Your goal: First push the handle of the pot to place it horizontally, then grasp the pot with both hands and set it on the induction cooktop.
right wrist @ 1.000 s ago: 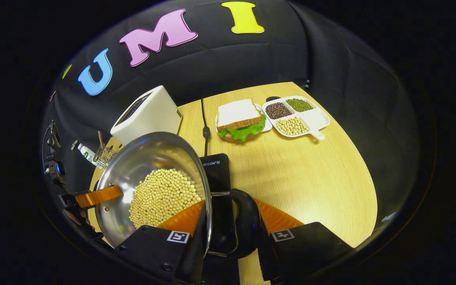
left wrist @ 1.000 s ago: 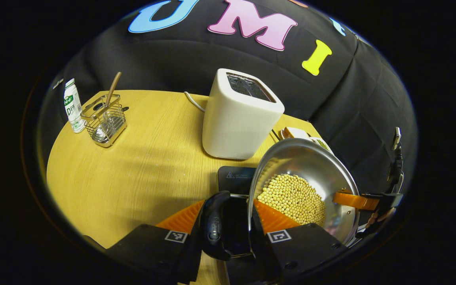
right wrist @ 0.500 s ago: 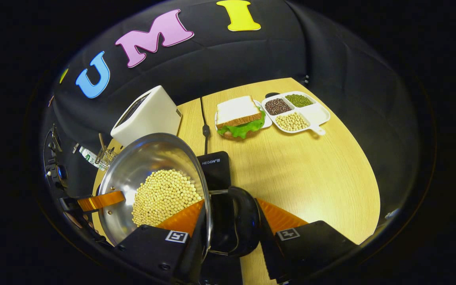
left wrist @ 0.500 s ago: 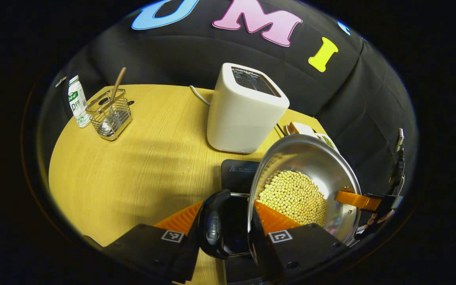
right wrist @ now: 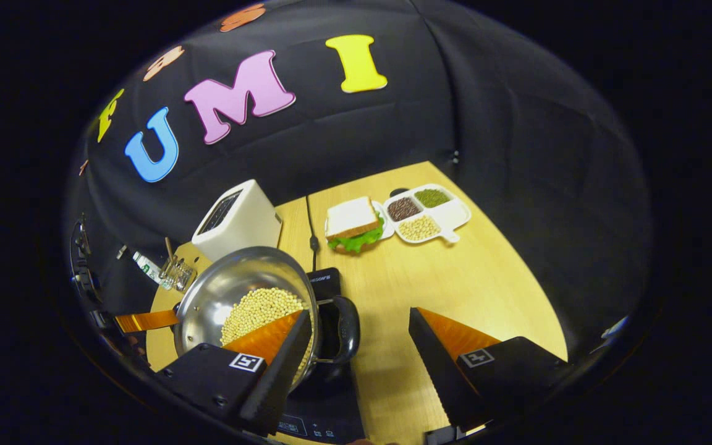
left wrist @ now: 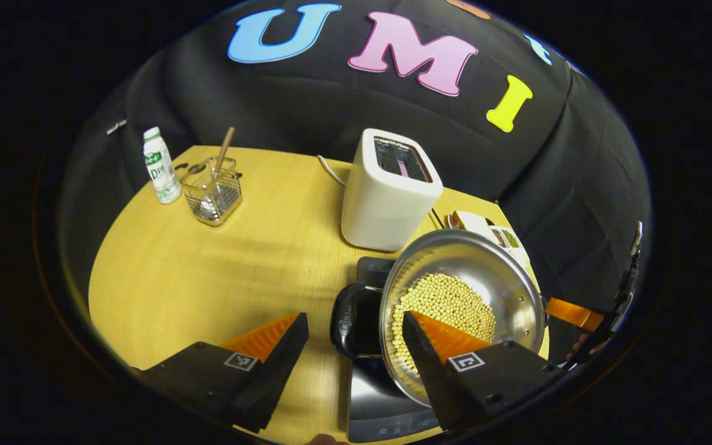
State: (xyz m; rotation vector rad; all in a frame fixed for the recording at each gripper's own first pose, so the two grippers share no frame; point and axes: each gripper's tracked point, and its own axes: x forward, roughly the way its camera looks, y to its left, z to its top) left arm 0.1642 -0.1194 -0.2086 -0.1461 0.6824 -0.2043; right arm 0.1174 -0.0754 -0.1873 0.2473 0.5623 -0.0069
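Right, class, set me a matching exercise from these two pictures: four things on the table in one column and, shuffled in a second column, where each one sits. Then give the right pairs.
Things:
1. pot
2. bottle
3. sandwich
4. toaster

Places:
A. beside the wire basket, at the table's far corner
B. on the cooktop, beans inside
C. next to the divided dish of beans
D. upright just behind the cooktop

Pairs: 1-B, 2-A, 3-C, 4-D
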